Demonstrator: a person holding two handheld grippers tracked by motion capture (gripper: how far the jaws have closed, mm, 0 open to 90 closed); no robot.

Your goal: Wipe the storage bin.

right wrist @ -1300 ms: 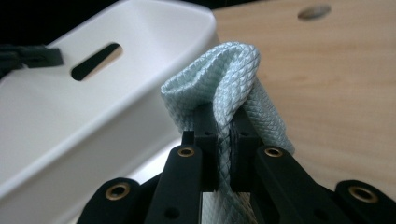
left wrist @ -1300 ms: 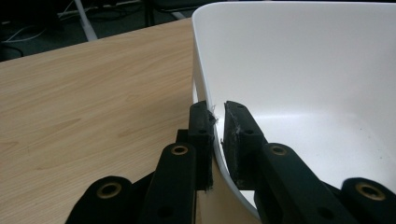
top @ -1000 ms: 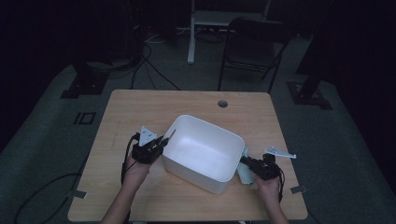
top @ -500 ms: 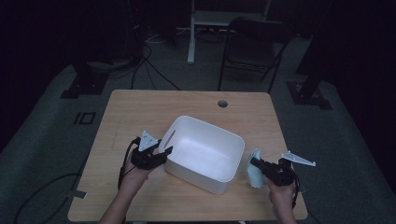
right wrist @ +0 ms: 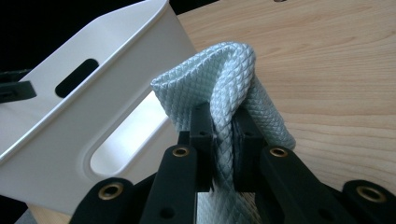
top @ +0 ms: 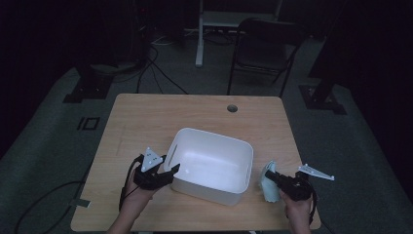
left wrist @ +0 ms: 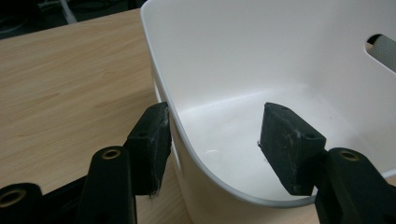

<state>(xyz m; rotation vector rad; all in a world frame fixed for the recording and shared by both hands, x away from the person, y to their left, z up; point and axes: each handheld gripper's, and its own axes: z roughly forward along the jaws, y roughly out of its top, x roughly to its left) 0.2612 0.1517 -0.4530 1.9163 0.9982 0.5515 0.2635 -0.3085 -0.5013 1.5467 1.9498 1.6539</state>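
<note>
Wooden surface (top: pixel 146 122) — carries a white bin (top: pixel 210 165), set toward its near edge. Left hand-held gripper (left wrist: pixel 212 140): released, jaws straddling the bin's near wall. Right hand-held gripper (right wrist: pixel 223 135): clenched on a pale blue quilted cloth (right wrist: pixel 233 88) — just beside the bin's right end.

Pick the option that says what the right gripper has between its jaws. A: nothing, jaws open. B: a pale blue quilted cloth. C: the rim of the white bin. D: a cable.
B: in the right gripper view the right gripper has its jaws closed on a fold of the pale blue quilted cloth, just beside the white bin.
</note>
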